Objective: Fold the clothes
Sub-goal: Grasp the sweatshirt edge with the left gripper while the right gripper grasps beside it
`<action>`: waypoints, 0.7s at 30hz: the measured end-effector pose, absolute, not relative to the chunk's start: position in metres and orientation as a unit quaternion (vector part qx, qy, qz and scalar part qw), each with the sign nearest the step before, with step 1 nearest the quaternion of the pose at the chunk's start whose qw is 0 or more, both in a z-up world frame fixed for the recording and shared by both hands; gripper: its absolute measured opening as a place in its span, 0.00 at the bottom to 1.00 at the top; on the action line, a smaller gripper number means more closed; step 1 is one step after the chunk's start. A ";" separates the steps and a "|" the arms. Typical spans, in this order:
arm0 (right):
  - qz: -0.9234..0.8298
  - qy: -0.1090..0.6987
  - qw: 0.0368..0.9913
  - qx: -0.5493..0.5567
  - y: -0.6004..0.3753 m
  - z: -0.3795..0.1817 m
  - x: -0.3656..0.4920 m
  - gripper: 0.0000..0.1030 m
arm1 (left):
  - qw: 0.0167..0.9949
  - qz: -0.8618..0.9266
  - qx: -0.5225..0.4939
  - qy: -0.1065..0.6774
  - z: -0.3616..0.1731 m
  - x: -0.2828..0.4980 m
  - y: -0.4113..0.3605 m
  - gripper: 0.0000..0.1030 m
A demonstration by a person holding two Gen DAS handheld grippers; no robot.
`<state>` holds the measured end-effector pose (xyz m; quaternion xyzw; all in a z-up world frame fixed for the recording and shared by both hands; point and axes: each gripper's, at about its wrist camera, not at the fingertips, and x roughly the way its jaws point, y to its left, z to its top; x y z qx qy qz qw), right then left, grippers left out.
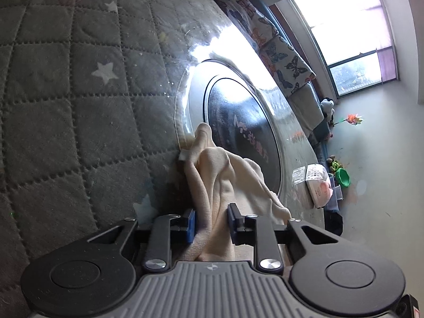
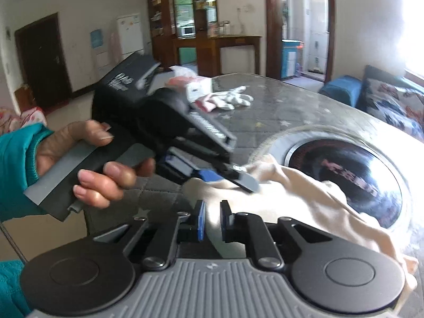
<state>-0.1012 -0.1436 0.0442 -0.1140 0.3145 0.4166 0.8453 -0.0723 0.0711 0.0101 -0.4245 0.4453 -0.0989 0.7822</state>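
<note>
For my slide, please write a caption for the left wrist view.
Left gripper fingers closed on a cream cloth above the quilted table.

The garment (image 1: 225, 182) is soft cream cloth, matt and creased, while the table (image 1: 66, 92) wears a grey quilted fabric with stitched diamonds and pale stars under a clear, glossy sheet. A round glass disc (image 1: 238, 122) in the middle shines like a mirror — black centre, silvery rim. Each claw (image 1: 211, 224) is matt black plastic with blue pads (image 1: 191, 225), bright metal screws and a ribbed grey body; the white gloves (image 2: 230, 99) look knitted — the sleeve (image 2: 16, 156) is teal knit.
</note>
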 end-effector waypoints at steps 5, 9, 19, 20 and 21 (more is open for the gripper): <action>0.337 0.331 0.877 -0.082 -0.195 0.040 -0.086 0.30 | 0.802 -0.101 -0.391 0.441 0.015 -0.072 0.064 0.28; 0.245 0.348 0.904 -0.042 -0.249 0.030 -0.071 0.36 | 0.814 -0.101 -0.372 0.434 0.017 -0.071 0.059 0.30; 0.153 0.371 0.910 0.100 -0.323 -0.006 -0.031 0.43 | 0.846 -0.097 -0.310 0.424 0.021 -0.072 0.045 0.24; 0.157 0.366 0.912 0.099 -0.322 -0.008 -0.030 0.43 | 0.847 -0.096 -0.305 0.424 0.021 -0.071 0.044 0.22; 0.160 0.364 0.912 0.099 -0.320 -0.008 -0.029 0.43 | 0.849 -0.096 -0.300 0.424 0.021 -0.071 0.043 0.21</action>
